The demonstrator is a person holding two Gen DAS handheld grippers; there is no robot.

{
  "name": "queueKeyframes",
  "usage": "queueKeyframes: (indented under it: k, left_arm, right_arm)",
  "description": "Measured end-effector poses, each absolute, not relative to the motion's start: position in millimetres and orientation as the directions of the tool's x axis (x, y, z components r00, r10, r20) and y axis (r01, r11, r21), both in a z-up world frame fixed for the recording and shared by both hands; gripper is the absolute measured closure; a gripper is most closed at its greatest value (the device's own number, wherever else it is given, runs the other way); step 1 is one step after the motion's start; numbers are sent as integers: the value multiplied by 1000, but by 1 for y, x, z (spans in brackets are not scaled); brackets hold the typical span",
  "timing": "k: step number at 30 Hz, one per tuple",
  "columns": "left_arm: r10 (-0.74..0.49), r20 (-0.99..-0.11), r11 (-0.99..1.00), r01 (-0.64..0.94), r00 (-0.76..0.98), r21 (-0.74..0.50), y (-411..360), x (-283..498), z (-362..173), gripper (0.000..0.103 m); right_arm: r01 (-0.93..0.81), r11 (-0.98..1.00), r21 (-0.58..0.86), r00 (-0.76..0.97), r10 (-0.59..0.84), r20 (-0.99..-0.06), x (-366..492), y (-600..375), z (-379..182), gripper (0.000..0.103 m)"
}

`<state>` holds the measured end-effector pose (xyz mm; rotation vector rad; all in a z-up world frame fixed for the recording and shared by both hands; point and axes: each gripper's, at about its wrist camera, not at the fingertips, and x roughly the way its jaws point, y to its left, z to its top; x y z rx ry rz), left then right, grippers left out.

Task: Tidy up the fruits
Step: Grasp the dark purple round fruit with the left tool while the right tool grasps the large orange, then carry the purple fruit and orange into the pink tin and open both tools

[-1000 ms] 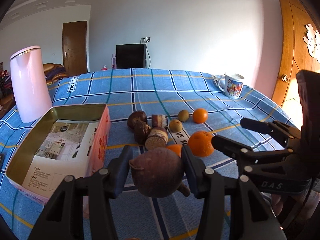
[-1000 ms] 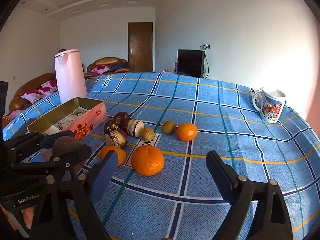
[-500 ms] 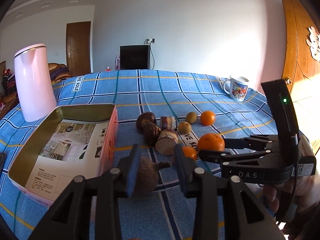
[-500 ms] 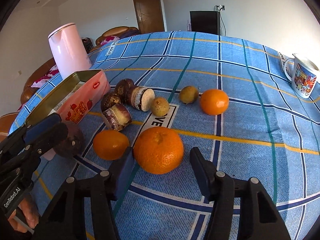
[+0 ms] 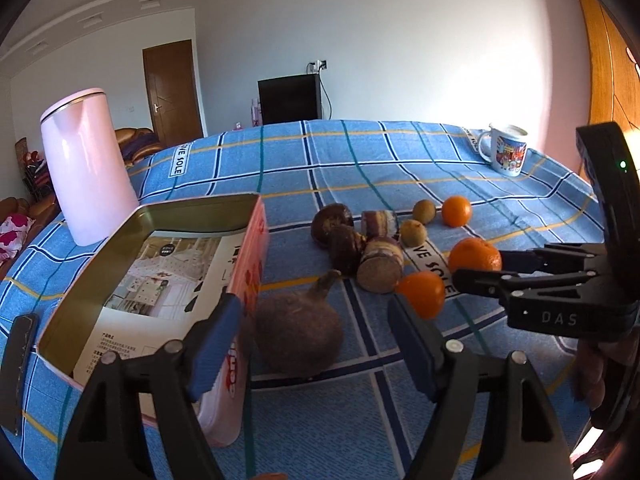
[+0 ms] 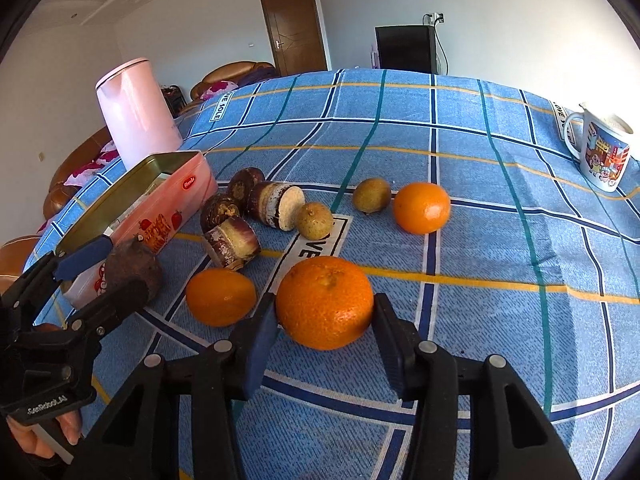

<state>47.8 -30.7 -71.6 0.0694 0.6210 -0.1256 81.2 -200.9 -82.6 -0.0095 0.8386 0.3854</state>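
Note:
My left gripper [image 5: 316, 336] is open around a brown round root [image 5: 298, 334] that lies on the cloth beside the pink tin box [image 5: 132, 280]; its pads stand apart from it. It also shows in the right wrist view [image 6: 134, 266]. My right gripper [image 6: 324, 332] has its jaws on both sides of a large orange [image 6: 326, 302] on the table, touching or nearly touching. A smaller orange [image 6: 220, 296] lies left of it, a third orange [image 6: 422, 208] farther back. Two kiwis [image 6: 314, 220] and several brown taro pieces [image 6: 232, 236] lie between.
A pink kettle [image 5: 86, 168] stands behind the open tin. A printed mug [image 6: 602, 156] stands at the far right of the blue checked tablecloth [image 6: 500, 280]. A door and black cabinet are beyond the table.
My left gripper lowered the brown root to the cloth and opened off it. My right gripper moved down and forward and closed in around the large orange.

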Motion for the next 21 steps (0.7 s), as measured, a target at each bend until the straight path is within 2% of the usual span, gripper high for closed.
queueKeyframes:
  k: [4, 8, 10, 11, 13, 14, 21]
  left_arm:
    - [-125, -620, 979, 198, 775, 49, -41, 54, -76, 26]
    - [-42, -638, 972, 179, 769, 153, -54, 60, -80, 27]
    - [-27, -648, 972, 171, 762, 161, -53, 64, -82, 27]
    - [-19, -649, 973, 164, 761, 164, -51, 65, -82, 30]
    - [13, -642, 973, 138, 767, 185, -47, 66, -83, 41]
    - [25, -635, 973, 127, 772, 193, -45, 65, -83, 50]
    - [-61, -628, 981, 164, 776, 107, -35, 60, -79, 52]
  right_arm:
    - [-343, 931, 120, 601, 316, -734, 82, -197, -84, 53]
    - [-346, 932, 106, 602, 307, -737, 82, -194, -84, 53]
    - [-349, 929, 120, 592, 318, -740, 82, -196, -85, 53]
    - [-349, 929, 126, 586, 321, -744, 84, -196, -86, 53]
    - [-349, 928, 130, 585, 325, -743, 84, -196, -86, 53]
    - [-350, 928, 129, 586, 324, -742, 84, -196, -86, 54]
    - [-347, 925, 154, 614, 348, -708, 80, -202, -82, 55]
